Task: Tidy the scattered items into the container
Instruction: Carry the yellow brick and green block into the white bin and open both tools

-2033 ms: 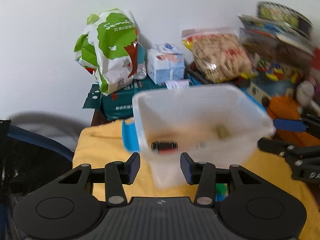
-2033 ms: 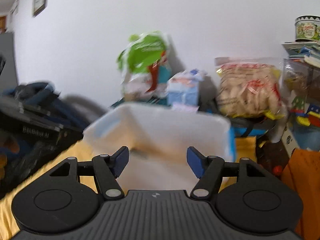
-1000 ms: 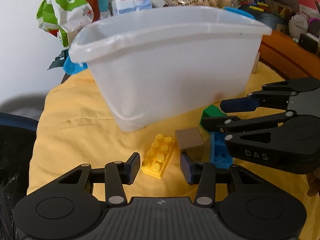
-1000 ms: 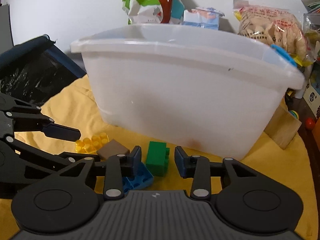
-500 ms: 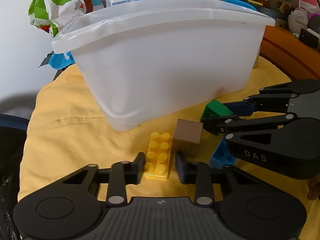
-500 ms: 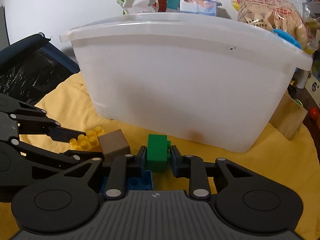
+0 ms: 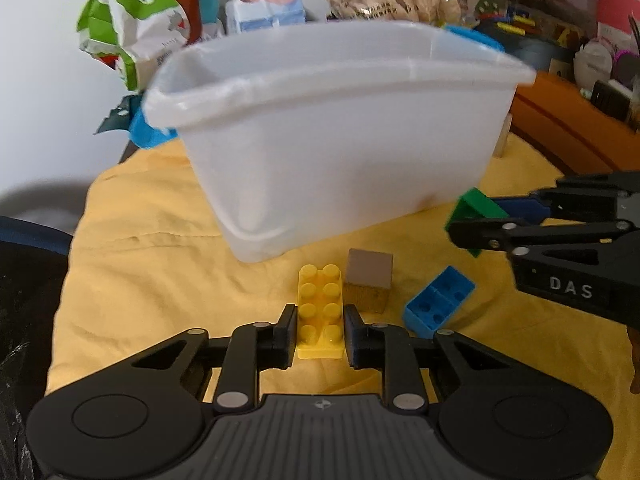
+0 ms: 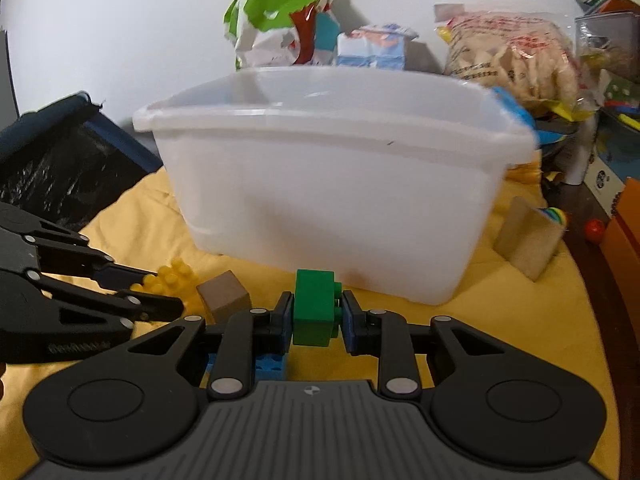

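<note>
A white plastic tub (image 7: 344, 144) stands on the yellow cloth (image 7: 152, 264); it also shows in the right wrist view (image 8: 332, 184). My left gripper (image 7: 320, 330) is shut on a yellow brick (image 7: 321, 312) low over the cloth. My right gripper (image 8: 316, 316) is shut on a green brick (image 8: 314, 306), which hangs off the cloth in the left wrist view (image 7: 474, 210). A brown cube (image 7: 368, 280) and a blue brick (image 7: 438, 302) lie on the cloth between the grippers.
A wooden block (image 8: 528, 240) leans by the tub's right end. Snack bags (image 7: 148, 20) and boxes crowd the wall behind the tub. A dark bag (image 8: 60, 152) lies at the left. Orange furniture (image 7: 568, 128) stands at the right.
Both grippers came down from above the tub and closed, the left on the yellow brick, the right on the green brick. Both have since risen a little, the green brick now clear of the cloth.
</note>
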`<state>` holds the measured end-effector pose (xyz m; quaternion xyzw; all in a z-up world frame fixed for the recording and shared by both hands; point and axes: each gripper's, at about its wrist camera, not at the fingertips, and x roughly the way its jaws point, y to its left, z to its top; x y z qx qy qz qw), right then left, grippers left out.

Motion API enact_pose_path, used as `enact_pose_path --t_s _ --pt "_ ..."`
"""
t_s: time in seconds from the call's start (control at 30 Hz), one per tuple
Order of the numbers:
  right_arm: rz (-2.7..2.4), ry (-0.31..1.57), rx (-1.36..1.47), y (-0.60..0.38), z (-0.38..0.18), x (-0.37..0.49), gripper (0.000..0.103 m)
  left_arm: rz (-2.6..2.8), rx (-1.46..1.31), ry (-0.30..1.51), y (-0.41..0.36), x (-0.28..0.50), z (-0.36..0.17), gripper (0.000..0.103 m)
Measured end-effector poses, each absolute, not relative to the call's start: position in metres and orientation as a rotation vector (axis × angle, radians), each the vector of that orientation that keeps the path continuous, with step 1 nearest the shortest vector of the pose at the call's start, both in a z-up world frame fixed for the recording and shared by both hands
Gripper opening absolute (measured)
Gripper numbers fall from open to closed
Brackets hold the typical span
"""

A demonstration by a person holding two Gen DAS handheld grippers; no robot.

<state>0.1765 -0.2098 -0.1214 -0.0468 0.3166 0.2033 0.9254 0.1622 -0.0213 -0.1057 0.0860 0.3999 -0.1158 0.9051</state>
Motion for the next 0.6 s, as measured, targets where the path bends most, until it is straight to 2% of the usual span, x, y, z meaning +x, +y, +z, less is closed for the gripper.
enact_pose_path --t_s 0.3,0.6 --pt "0.419 0.567 -0.048 -0.233 -0.068 0.147 0.027 -0.208 0.139 0.734 -0.015 0.137 -0.036 0.027" --pt "0.415 0.447 -0.051 -0.241 -0.003 0.157 0.027 -0.187 0.117 0.646 -0.017 0.157 0.024 0.027"
